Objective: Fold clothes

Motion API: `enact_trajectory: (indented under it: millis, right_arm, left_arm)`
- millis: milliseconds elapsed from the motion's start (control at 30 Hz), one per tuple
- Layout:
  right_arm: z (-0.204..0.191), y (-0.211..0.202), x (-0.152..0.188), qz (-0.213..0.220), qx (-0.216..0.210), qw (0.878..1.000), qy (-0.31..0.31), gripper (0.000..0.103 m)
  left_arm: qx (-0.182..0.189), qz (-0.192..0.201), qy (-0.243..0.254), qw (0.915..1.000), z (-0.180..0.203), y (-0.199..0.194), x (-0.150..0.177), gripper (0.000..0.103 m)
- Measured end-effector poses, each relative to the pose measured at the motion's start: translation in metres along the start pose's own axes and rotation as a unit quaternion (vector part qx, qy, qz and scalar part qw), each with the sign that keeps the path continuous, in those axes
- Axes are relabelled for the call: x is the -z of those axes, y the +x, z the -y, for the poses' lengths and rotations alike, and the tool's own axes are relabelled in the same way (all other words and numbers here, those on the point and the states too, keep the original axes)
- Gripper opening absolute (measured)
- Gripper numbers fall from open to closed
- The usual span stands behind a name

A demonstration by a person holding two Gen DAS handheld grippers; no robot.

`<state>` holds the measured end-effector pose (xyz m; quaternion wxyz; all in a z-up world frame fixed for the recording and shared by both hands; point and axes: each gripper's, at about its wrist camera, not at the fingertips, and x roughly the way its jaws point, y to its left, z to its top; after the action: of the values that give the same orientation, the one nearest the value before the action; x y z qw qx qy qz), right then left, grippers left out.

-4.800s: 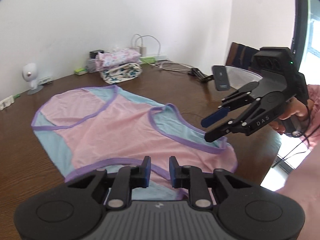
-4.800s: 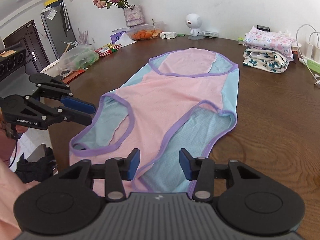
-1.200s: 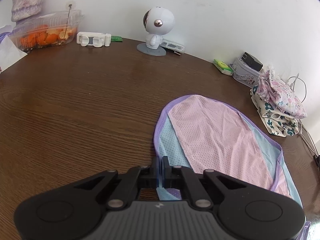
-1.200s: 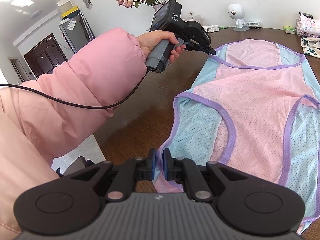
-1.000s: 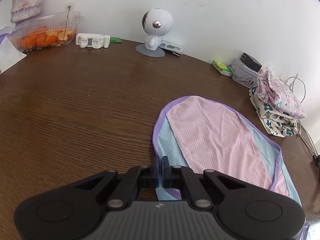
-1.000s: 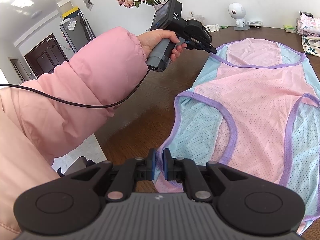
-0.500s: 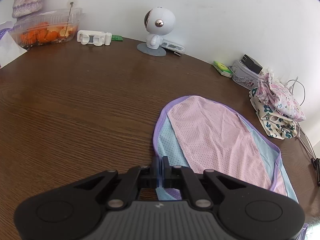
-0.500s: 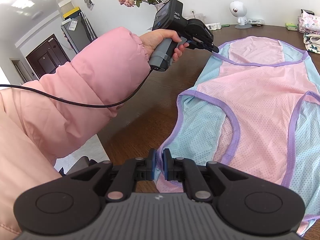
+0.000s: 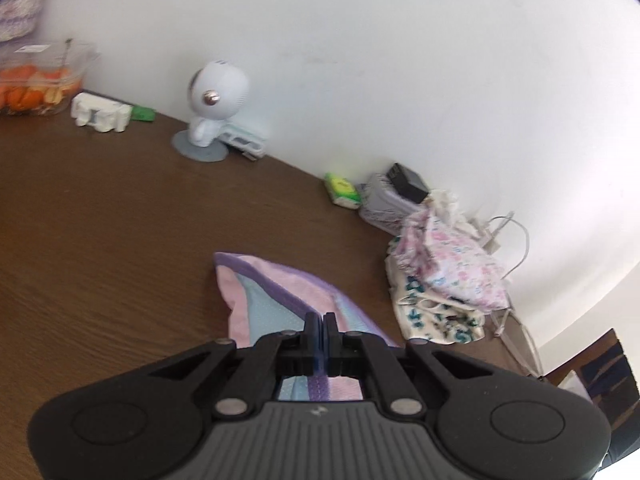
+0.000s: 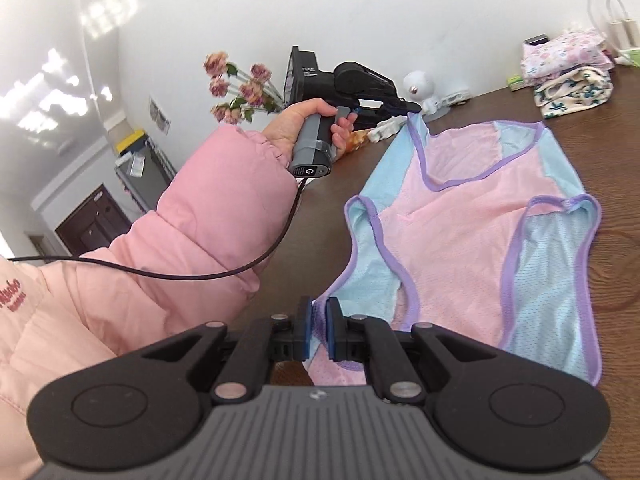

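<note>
A pink and light-blue garment with purple trim lies spread on the brown table. My left gripper is shut on the garment's far left corner and holds it lifted above the table; it also shows in the right wrist view with the cloth hanging from its tip. In the left wrist view the lifted cloth drapes ahead of the fingers. My right gripper is shut on the near left corner of the garment, raised off the table.
A stack of folded floral clothes sits at the far right by cables and a charger. A small white round camera, a white clip, a food box with orange pieces and a vase of flowers line the wall side.
Both grippers have lifted, pulling the garment's left edge up off the table. The left corner now hangs folded under the left gripper, and both views have tilted.
</note>
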<state>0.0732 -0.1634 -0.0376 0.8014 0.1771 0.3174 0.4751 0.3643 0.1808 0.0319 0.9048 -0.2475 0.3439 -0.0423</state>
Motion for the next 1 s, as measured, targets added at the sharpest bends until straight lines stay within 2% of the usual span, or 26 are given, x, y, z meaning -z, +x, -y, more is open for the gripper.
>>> enact_trajectory:
  millis: [167, 267, 400, 533, 600, 667, 733, 767, 833, 867, 900, 1000]
  right_arm:
    - [0.024, -0.045, 0.008, 0.058, 0.026, 0.997, 0.045, 0.007]
    - [0.047, -0.058, 0.017, 0.062, 0.049, 0.993, 0.084, 0.007]
    - [0.076, -0.061, 0.027, 0.052, 0.062, 0.988, 0.129, 0.007]
    - [0.092, -0.066, 0.032, 0.055, 0.065, 0.986, 0.146, 0.007]
    - [0.097, -0.067, 0.034, 0.055, 0.067, 0.984, 0.153, 0.007]
    - [0.1, -0.07, 0.037, 0.056, 0.065, 0.983, 0.16, 0.007]
    - [0.102, -0.069, 0.038, 0.057, 0.064, 0.983, 0.163, 0.008]
    - [0.103, -0.068, 0.038, 0.056, 0.064, 0.983, 0.165, 0.009]
    - [0.105, -0.065, 0.038, 0.054, 0.065, 0.982, 0.168, 0.01]
    - [0.105, -0.065, 0.038, 0.054, 0.065, 0.982, 0.167, 0.01]
    - [0.105, -0.064, 0.038, 0.053, 0.064, 0.983, 0.166, 0.01]
    - [0.102, -0.063, 0.036, 0.052, 0.065, 0.984, 0.156, 0.012]
  left_arm:
    - [0.021, -0.011, 0.008, 0.9997, 0.072, 0.047, 0.0, 0.001]
    - [-0.002, -0.029, 0.024, 0.9993, 0.102, 0.082, 0.015, 0.001]
    - [-0.035, -0.045, 0.006, 0.9984, 0.106, 0.118, 0.035, 0.001]
    - [-0.054, -0.04, -0.001, 0.9977, 0.098, 0.129, 0.038, 0.001]
    - [-0.051, -0.039, -0.012, 0.9979, 0.093, 0.129, 0.037, 0.001]
    - [-0.043, -0.039, -0.023, 0.9981, 0.088, 0.126, 0.035, 0.009]
    - [-0.029, -0.035, -0.018, 0.9988, 0.085, 0.118, 0.032, 0.026]
    - [-0.03, -0.035, -0.002, 0.9989, 0.085, 0.113, 0.031, 0.031]
    - [-0.034, -0.034, 0.035, 0.9982, 0.086, 0.103, 0.029, 0.049]
    - [-0.04, -0.043, 0.051, 0.997, 0.086, 0.101, 0.028, 0.061]
    - [-0.047, -0.053, 0.066, 0.9953, 0.086, 0.099, 0.029, 0.068]
    - [-0.057, -0.08, 0.086, 0.9914, 0.082, 0.098, 0.031, 0.068]
